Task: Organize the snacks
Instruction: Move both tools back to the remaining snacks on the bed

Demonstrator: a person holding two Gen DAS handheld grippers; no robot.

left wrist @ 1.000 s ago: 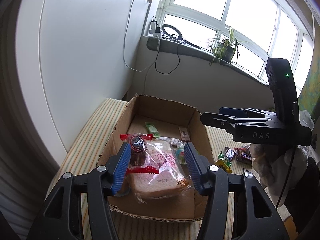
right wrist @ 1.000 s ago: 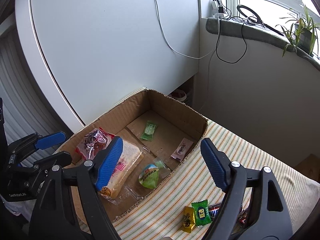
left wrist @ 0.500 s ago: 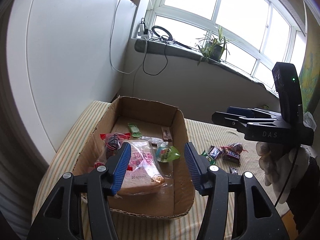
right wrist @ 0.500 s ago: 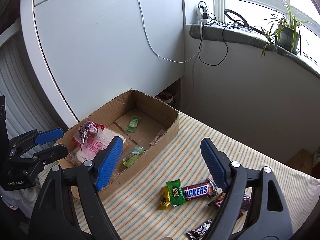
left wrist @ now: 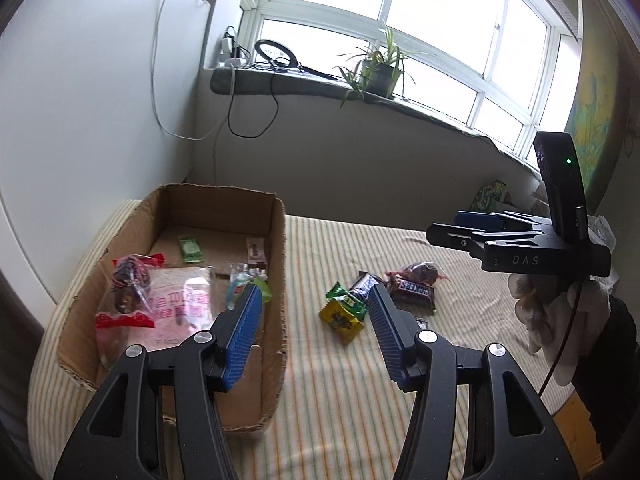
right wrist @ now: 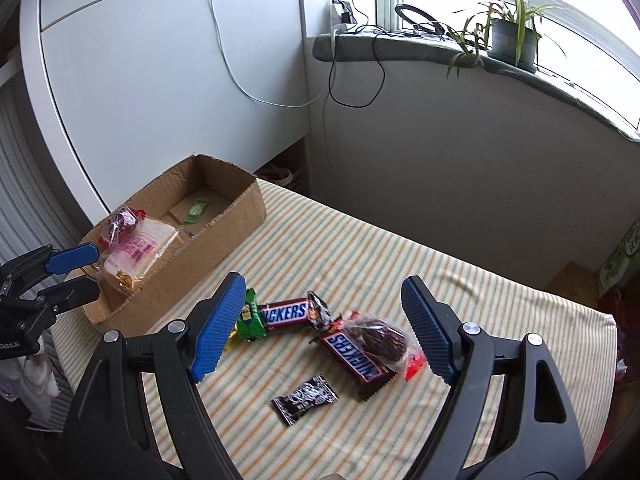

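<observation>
A cardboard box (left wrist: 280,240) stands at the left end of the striped table and holds a bagged bread slice (left wrist: 176,304), a red-sealed bag of dark fruit (left wrist: 128,280) and small packets. Loose snacks lie to its right: two Snickers bars (right wrist: 284,314) (right wrist: 356,356), a clear bag of dark snack (right wrist: 376,338), green and yellow candies (right wrist: 250,316), and a black packet (right wrist: 306,398). My left gripper (left wrist: 316,296) hangs open over the box's right wall, holding nothing. Above the loose snacks my right gripper (right wrist: 324,284) is open wide and bare.
A white cabinet (right wrist: 160,80) stands behind the box. A grey wall and windowsill (right wrist: 440,52) with a potted plant (right wrist: 512,36) and cables run along the table's far side. The striped cloth (right wrist: 500,300) reaches to the right edge. A gloved hand (left wrist: 560,308) holds the right gripper.
Both grippers have swung right, away from the box. The box has slid left in both views and the loose snacks now lie under the right gripper. Neither jaw opening has changed.
</observation>
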